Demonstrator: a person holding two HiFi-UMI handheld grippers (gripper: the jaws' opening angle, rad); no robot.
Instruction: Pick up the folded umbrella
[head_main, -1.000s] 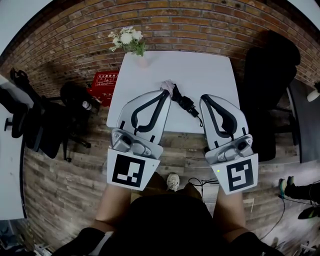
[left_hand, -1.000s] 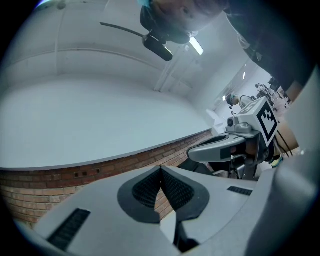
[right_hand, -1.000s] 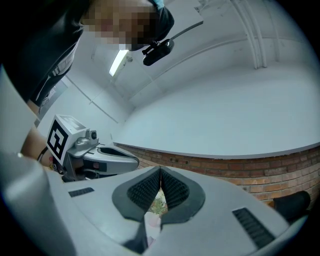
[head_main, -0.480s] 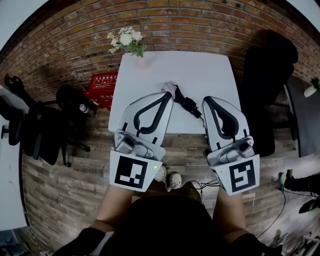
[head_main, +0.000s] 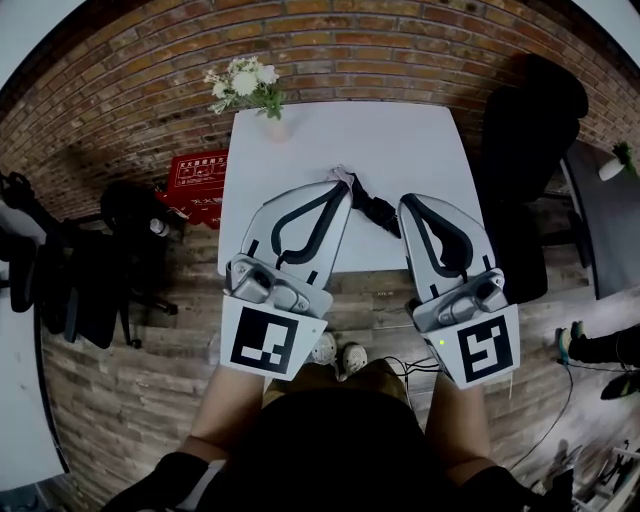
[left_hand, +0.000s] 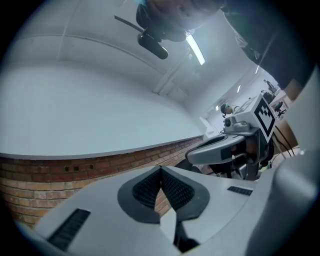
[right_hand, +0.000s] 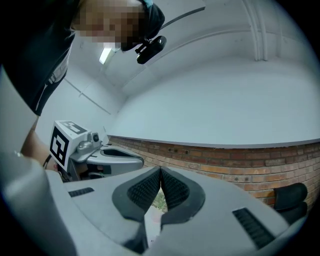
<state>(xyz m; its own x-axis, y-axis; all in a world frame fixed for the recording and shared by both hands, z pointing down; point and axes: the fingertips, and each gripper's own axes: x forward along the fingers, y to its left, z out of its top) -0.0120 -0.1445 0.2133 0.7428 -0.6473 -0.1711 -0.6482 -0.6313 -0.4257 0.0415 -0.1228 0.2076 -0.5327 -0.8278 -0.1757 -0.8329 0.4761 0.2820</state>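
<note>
The folded umbrella (head_main: 371, 207) is black with a pale pink end and lies on the white table (head_main: 400, 140) near its front edge. In the head view it sits between my two grippers, partly covered by the left one. My left gripper (head_main: 343, 187) reaches over the table's front edge, its tip beside the umbrella's pink end. The right gripper (head_main: 407, 203) hangs just right of the umbrella's black end. Both are shut with nothing between the pads, as the left gripper (left_hand: 160, 171) and the right gripper (right_hand: 160, 173) show in their own views. Neither gripper view shows the umbrella.
A vase of white flowers (head_main: 247, 86) stands at the table's far left corner, against the brick wall (head_main: 330, 45). A red crate (head_main: 197, 177) sits on the wood floor left of the table. Black chairs stand at the right (head_main: 527, 140) and left (head_main: 120, 240).
Both grippers have crept forward over the table's front edge, and they cover more of the umbrella than before. Both stay shut.
</note>
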